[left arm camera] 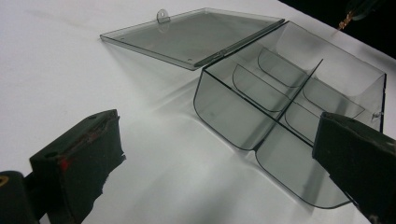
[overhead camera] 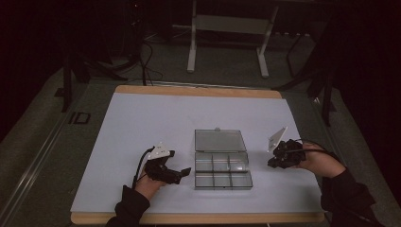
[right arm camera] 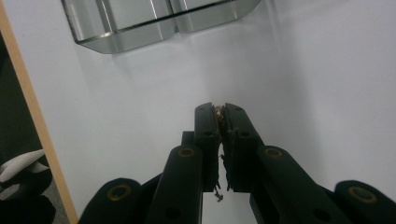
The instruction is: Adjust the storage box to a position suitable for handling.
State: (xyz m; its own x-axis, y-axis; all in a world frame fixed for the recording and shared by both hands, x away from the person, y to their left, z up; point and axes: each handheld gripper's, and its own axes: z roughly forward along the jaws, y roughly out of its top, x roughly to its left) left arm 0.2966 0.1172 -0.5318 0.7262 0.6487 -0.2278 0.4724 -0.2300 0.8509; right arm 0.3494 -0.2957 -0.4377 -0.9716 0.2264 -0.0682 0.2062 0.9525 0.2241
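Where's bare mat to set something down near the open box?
Bare mat lies beyond the lid, up to the far edge, and left of the box. It is tight between box and left gripper; the right gripper stands further off.

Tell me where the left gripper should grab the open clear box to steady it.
Probably the near end wall of the box, from the left gripper's own side. The lid lies flat open on the far side, so that edge is blocked. The wall stands upright and thin, with an open compartment behind it, so one open jaw can slip inside and one stay outside. Its corners are rounded, so aim mid-wall.
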